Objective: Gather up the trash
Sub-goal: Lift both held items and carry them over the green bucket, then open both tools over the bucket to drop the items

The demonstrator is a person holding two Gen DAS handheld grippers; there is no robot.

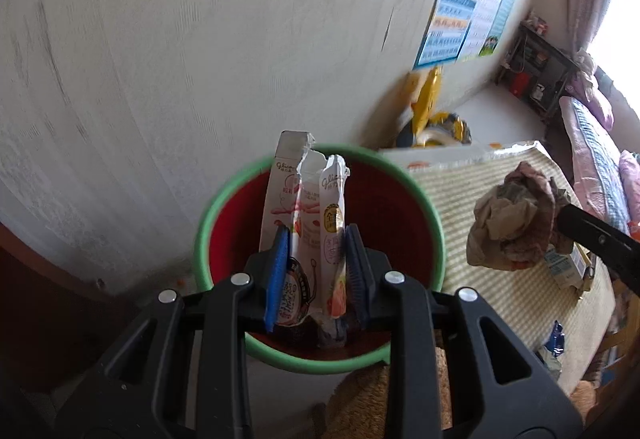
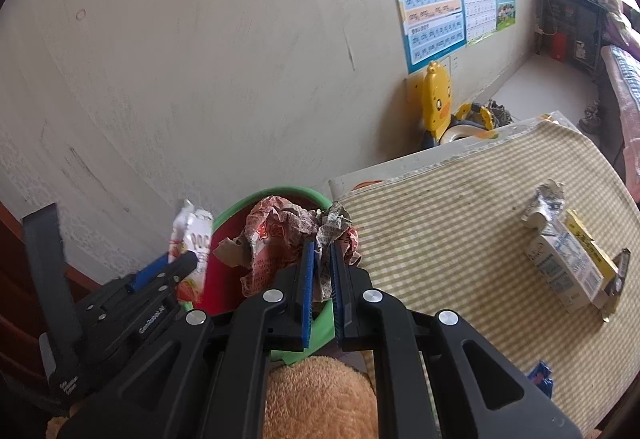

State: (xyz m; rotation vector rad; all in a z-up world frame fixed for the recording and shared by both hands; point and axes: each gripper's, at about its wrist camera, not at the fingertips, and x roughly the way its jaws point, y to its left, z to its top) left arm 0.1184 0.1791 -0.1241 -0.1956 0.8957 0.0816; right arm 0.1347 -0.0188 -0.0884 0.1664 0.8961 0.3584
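Two views, left wrist first. Left tool [image 1: 318, 259] clenched on a torn snack box [image 1: 302, 215], white with pink print, blue pads [image 1: 277, 279] pressing its sides. Box upright, directly over the mouth of a red bin with a green rim [image 1: 424, 199]. Bin beside a pale wall [image 1: 160, 59], just beside the edge of the counter, covered in a green-checked cloth [image 1: 520, 299]. Over the counter to the right, a crumpled paper wad [image 1: 508, 219], gripped by the other tool's black arm [image 1: 596, 239] coming from the right edge. Past the wad, a small milk carton [image 1: 564, 267] on the cloth; near the front edge a blue wrapper [image 1: 554, 339].

Right wrist next. Right tool [image 2: 323, 271] clamped tight on the crumpled wad [image 2: 280, 239], red-and-white printed paper, held above the bin's green rim [image 2: 288, 195]. Left tool [image 2: 172, 271] at lower left with the snack box [image 2: 192, 247] in its grip, just beside the bin. On the counter cloth [image 2: 440, 239], well apart: milk carton [image 2: 564, 267], yellow box [image 2: 592, 243] touching it, and a crumpled scrap [image 2: 546, 203], possibly foil. Yellow duck toy [image 2: 438, 99] against the wall. Plush brown surface [image 2: 320, 399] below the tool.
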